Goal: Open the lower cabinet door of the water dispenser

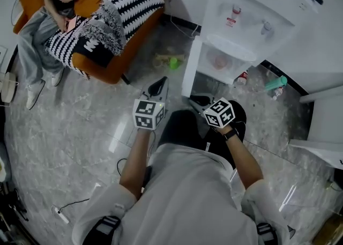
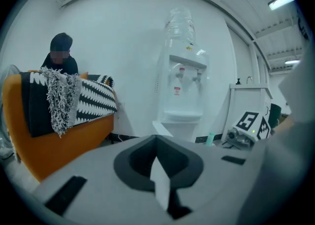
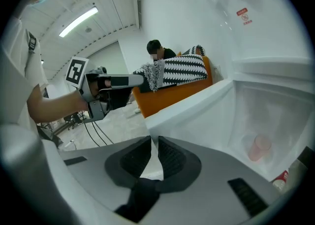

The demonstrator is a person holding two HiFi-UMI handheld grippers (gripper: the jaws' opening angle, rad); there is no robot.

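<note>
The white water dispenser (image 1: 252, 13) stands at the upper right. Its lower cabinet door (image 1: 191, 67) is swung out toward the left, and a pink cup (image 1: 220, 61) shows inside the cabinet. My right gripper (image 1: 193, 99) is at the door's free lower edge. In the right gripper view the door (image 3: 197, 108) runs into that gripper (image 3: 152, 140), whose jaws are shut on its edge, and the cup (image 3: 259, 147) shows at the right. My left gripper (image 1: 159, 84) hovers left of the door, shut and holding nothing. In its own view the gripper (image 2: 156, 140) points at the dispenser (image 2: 182, 96).
An orange sofa (image 1: 107, 51) with a black-and-white blanket stands at the upper left, and a person (image 1: 48, 19) sits on it. A green bottle (image 1: 276, 83) and a small green object (image 1: 173, 62) lie on the floor near the dispenser. White furniture (image 1: 321, 115) stands at the right. A cable (image 1: 69, 206) trails at the lower left.
</note>
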